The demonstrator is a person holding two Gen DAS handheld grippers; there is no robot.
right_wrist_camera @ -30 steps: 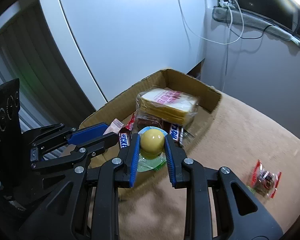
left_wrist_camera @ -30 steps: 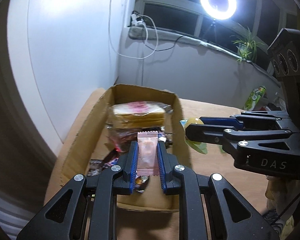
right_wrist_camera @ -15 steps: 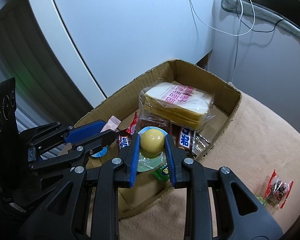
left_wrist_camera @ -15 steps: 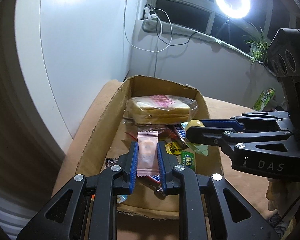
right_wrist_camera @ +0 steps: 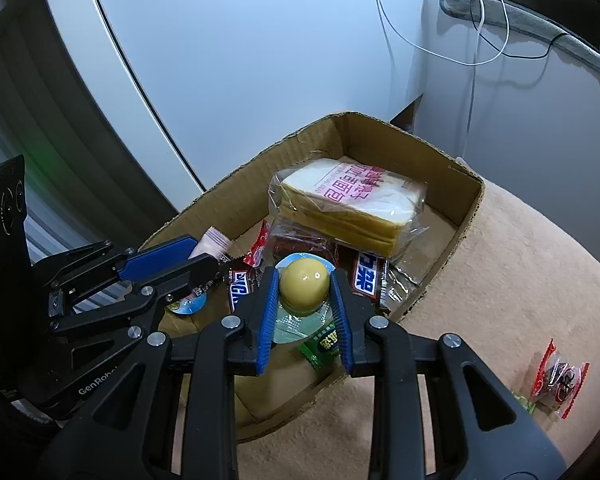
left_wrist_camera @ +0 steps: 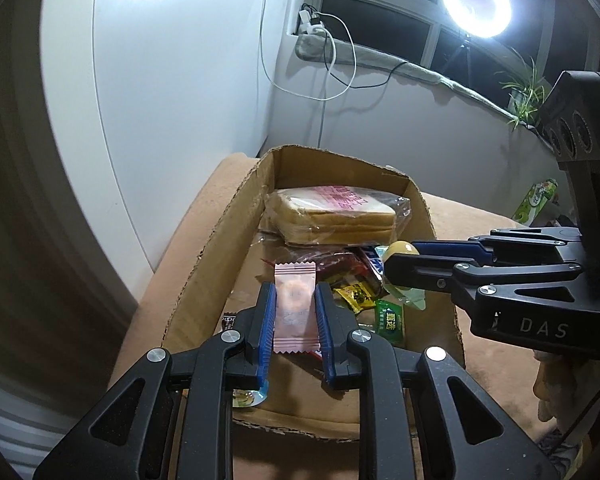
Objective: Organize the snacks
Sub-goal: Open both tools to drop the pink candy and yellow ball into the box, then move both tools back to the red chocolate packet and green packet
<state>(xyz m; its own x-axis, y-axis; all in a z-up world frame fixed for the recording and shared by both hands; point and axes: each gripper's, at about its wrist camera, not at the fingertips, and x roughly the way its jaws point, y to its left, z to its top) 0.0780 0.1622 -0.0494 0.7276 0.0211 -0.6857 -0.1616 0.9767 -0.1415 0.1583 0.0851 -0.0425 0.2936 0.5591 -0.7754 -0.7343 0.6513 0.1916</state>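
Step in hand: dropping two snacks into the cardboard box (left_wrist_camera: 216,240); judged near the release point, both grippers over its near half.
Left gripper (left_wrist_camera: 295,308): jaws just been opening, pink sachet (left_wrist_camera: 294,304) between the blue pads (left_wrist_camera: 267,320); whether the pads press on it cannot be told, no gap visible on either side.
Right gripper (right_wrist_camera: 304,296): clenched on the yellow jelly cup (right_wrist_camera: 303,286), dome gripped at both sides, clear foil rim hanging below the fingertips.
Ahead of the left fingertips: bagged sliced bread (left_wrist_camera: 336,216) at the far end of the box; red wrapper and chocolate bars (right_wrist_camera: 365,276) between bread and fingertips.
Just right of the left fingertips: yellow and green small packets (left_wrist_camera: 389,318) on the box floor.
Below the right fingertips: green packet and box floor, near wall close under the jaws.
Doing it well: open fully before lifting; let the sachet fall flat onto bare floor left of the packets, not onto the bread.
Jelly cup: release low and slowly, likely to roll; aim for the gap beside the bars.
Risk: the two grippers near each other, tips converging; release one at a time, withdraw straight back.
Left over: red-wrapped snack (right_wrist_camera: 558,376) on the tan cloth (right_wrist_camera: 520,280), well right of the right fingers, outside the box.
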